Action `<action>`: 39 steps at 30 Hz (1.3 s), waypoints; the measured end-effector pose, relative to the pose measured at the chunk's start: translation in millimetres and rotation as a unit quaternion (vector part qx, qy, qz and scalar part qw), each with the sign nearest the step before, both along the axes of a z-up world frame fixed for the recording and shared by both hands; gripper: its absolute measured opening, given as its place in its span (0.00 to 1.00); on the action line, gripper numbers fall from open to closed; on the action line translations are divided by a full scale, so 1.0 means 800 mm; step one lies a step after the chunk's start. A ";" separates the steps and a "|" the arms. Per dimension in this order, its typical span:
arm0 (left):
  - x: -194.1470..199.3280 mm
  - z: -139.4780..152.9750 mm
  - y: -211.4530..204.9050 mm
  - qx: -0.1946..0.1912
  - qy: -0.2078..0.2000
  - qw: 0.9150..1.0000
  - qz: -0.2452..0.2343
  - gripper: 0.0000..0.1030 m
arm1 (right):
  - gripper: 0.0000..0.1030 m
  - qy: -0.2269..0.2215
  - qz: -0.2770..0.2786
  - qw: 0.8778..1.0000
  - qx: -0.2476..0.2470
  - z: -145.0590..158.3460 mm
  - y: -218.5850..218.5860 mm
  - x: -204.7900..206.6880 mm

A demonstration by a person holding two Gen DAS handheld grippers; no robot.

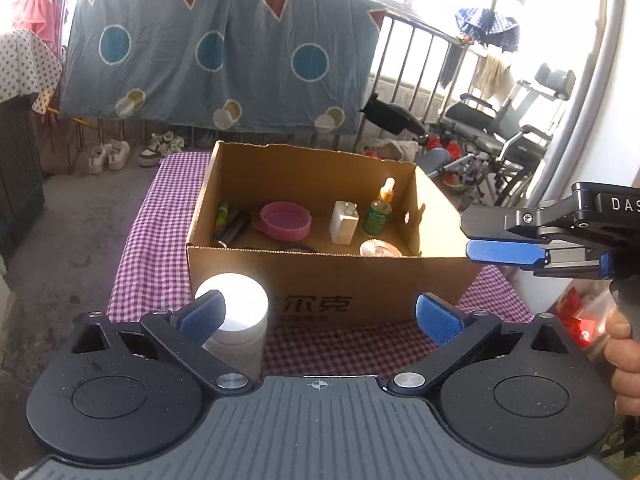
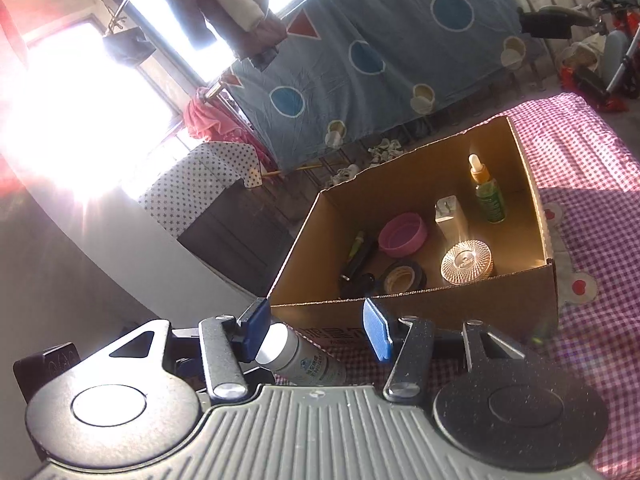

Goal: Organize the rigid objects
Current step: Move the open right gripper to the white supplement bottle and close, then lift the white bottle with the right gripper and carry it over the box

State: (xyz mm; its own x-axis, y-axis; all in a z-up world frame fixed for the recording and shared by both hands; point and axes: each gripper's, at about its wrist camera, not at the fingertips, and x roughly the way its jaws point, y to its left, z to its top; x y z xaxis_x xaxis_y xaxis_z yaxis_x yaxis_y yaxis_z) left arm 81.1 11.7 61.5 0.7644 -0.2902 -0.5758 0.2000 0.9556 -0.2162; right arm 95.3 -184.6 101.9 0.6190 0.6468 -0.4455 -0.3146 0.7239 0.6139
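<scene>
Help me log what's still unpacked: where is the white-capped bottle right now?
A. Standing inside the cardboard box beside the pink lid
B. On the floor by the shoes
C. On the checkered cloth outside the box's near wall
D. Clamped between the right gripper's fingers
C: the white-capped bottle stands on the checkered cloth in front of the cardboard box, ungripped, with the left gripper open.
</scene>
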 end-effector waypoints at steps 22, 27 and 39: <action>0.050 -0.077 0.023 0.077 0.055 0.994 0.061 0.86 | 0.53 0.086 0.112 0.990 -0.019 -0.076 0.143 0.080; 0.054 -0.082 0.024 0.069 0.066 0.994 0.060 0.70 | 0.53 0.095 0.118 0.988 -0.029 -0.085 0.158 0.092; 0.052 -0.078 0.019 0.066 0.065 0.993 0.069 0.52 | 0.43 0.101 0.115 0.988 -0.024 -0.089 0.153 0.095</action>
